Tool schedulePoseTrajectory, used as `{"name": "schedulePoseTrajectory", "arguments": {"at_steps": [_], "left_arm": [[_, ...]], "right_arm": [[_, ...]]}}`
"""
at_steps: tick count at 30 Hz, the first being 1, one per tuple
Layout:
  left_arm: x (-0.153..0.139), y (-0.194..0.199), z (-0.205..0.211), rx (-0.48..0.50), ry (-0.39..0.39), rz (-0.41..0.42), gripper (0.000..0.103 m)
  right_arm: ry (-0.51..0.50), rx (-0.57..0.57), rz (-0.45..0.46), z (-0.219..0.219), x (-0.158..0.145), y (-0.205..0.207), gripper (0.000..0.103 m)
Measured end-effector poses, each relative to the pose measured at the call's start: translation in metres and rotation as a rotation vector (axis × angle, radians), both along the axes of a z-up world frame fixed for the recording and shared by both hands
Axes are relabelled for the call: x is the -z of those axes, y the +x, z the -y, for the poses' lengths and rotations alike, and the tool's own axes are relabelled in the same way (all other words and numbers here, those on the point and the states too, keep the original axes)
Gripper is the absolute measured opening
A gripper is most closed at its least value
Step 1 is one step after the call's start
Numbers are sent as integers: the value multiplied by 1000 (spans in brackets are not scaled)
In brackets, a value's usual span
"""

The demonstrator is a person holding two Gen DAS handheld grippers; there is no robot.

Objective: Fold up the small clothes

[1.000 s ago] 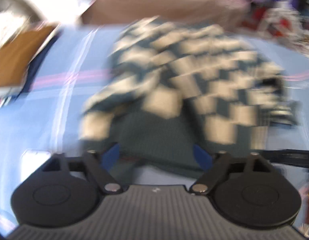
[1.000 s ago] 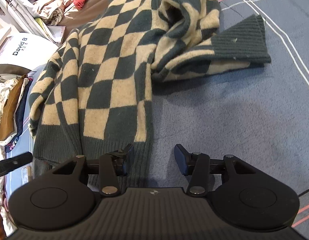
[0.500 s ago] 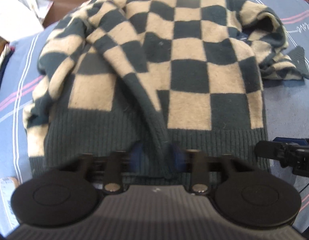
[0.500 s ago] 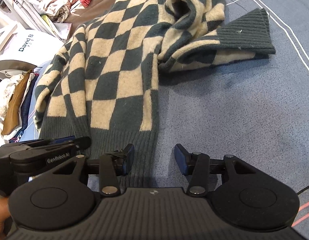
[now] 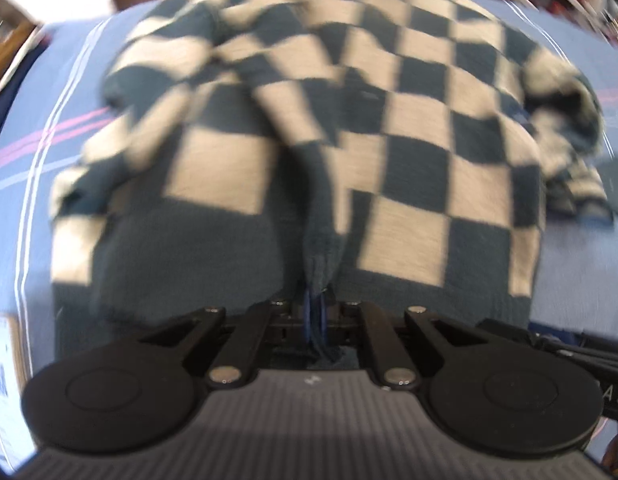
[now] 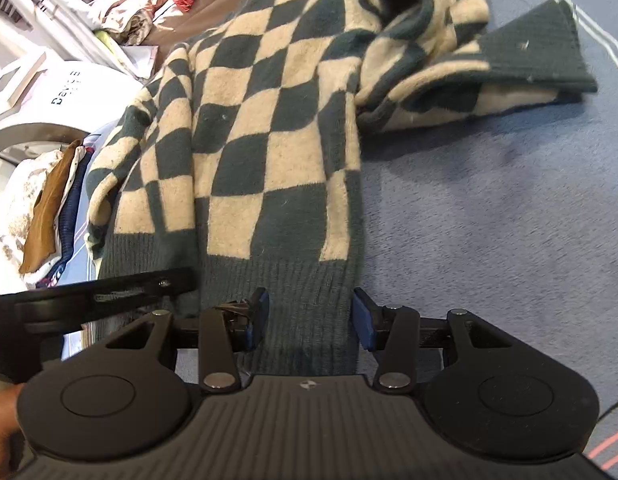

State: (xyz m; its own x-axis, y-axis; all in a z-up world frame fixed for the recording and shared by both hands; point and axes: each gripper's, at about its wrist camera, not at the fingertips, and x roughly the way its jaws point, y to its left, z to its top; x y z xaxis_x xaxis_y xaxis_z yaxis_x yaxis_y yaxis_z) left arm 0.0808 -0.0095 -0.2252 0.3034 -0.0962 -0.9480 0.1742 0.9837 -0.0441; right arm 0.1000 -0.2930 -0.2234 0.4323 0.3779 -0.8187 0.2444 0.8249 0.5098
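A dark green and cream checked sweater (image 5: 409, 152) lies spread on a blue sheet (image 6: 489, 240), with one sleeve bunched at the far right (image 6: 449, 60). My left gripper (image 5: 315, 314) is shut on a pinched ridge of the ribbed green hem (image 5: 321, 264). One of its black fingers (image 6: 149, 286) shows in the right wrist view, to the left of my right gripper. My right gripper (image 6: 311, 316) sits over the hem's right corner (image 6: 309, 280). Its jaws are closing with the flat hem between the blue pads, which do not squeeze it.
The blue sheet carries pink and white stripes (image 5: 41, 136). Beyond its left edge are a pile of folded clothes (image 6: 49, 208), a white bag (image 6: 61, 92) and loose garments (image 6: 129, 12). A hand (image 6: 1, 432) shows at the lower left.
My left gripper came down onto the hem and shut on a ridge of it. My right gripper's jaws narrowed around the hem's corner and stayed in place.
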Motion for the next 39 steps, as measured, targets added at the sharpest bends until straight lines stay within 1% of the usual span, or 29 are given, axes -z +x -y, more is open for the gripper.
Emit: {"name": "schedulePoseTrajectory", "arguments": {"at_steps": [1,2,3,5,7,8,12,15,16,17,19,20,23,25,27,28,30,31,32,33,34,35,36,37,39], "left_arm": [[-1,2,-7,-20,-10,1,4],[-2,4,-14,-34,-19,8,4],[-3,7,-20,-48,-28,9,4],[-8,12,-34,-90,-59,1,4],[-17,14,-54,-153,-105,-8,4],[-22,16,-64,-174,-114,-4,4],[-49,5,-113,-231,-110,7,4],[-55,-9,-145,-265,-98,-34,4],[-53,-16,-155,-276,-114,-63,4],[-49,-24,-161,-289,-128,-97,4],[-43,-44,-166,-284,-116,-141,4],[-39,-54,-165,-266,-107,-155,4],[-22,-87,-164,-268,-104,-228,4],[-12,-102,-158,-230,-50,-238,4],[1,-110,-160,-258,-51,-264,4],[5,-111,-162,-271,-51,-264,4],[7,-108,-158,-234,-20,-238,5],[7,-106,-155,-211,-3,-228,8],[5,-106,-152,-187,10,-229,9],[3,-107,-148,-157,29,-229,15],[-2,-109,-145,-139,49,-216,38],[-7,-110,-143,-137,82,-197,58],[-12,-111,-142,-139,126,-175,93],[-19,-113,-143,-135,170,-146,101],[-35,-118,-143,-109,209,-101,99]], "right_arm": [[14,6,0,0,1,1,24],[37,10,-8,0,4,3,14],[57,21,-13,1,4,2,13],[42,12,-12,3,0,1,12],[29,25,-5,13,-10,-5,12],[27,33,1,22,-16,-9,12],[-42,39,22,70,-50,-28,11],[-142,17,24,104,-76,-40,11],[-169,11,15,114,-83,-44,11],[-186,9,1,123,-89,-49,11],[-201,-2,-24,135,-93,-62,11],[-201,-7,-46,138,-91,-69,11],[-193,-30,-130,130,-78,-93,11],[-180,-49,-177,119,-61,-107,11],[-189,-78,-197,106,-43,-118,11],[-193,-83,-195,101,-35,-121,12],[-190,-75,-199,97,-22,-122,13],[-200,-92,-199,94,-18,-121,15],[-209,-98,-196,92,-15,-120,22],[-206,-88,-188,94,-15,-120,29],[-206,-68,-182,97,-17,-119,35],[-222,-39,-183,102,-20,-122,49],[-247,-1,-184,110,-24,-124,53],[-270,42,-173,116,-35,-125,53],[-311,112,-119,131,-56,-127,54]]}}
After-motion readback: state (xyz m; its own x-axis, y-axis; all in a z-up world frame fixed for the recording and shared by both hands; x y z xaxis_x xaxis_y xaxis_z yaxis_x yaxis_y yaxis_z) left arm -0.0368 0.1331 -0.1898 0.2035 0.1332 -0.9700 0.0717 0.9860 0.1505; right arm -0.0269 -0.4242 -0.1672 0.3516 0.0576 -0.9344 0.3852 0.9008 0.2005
